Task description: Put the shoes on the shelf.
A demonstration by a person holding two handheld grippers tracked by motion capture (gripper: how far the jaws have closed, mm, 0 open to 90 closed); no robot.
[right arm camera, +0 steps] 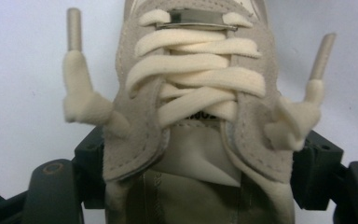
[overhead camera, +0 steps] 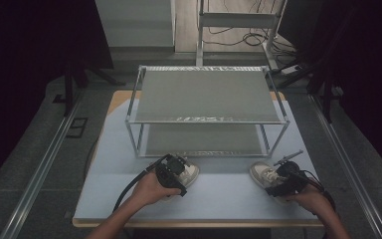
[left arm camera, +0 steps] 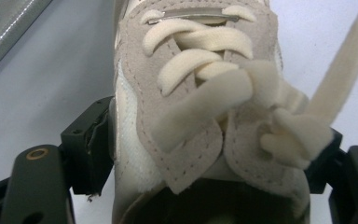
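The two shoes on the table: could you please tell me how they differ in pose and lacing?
The left shoe points away to the right; the right shoe points away to the left. The left shoe's lace ends cross its tongue; the right shoe's lace ends splay out to both sides. Both are beige suede with cream laces, each between a pair of tongs.

Table (overhead camera: 199,199) and shelf rack (overhead camera: 206,94) seen from above and behind, each shoe viewed close along a gripper's jaws, left shoe (overhead camera: 189,173) (left arm camera: 191,116) and right shoe (overhead camera: 263,174) (right arm camera: 191,116) shared with the high view
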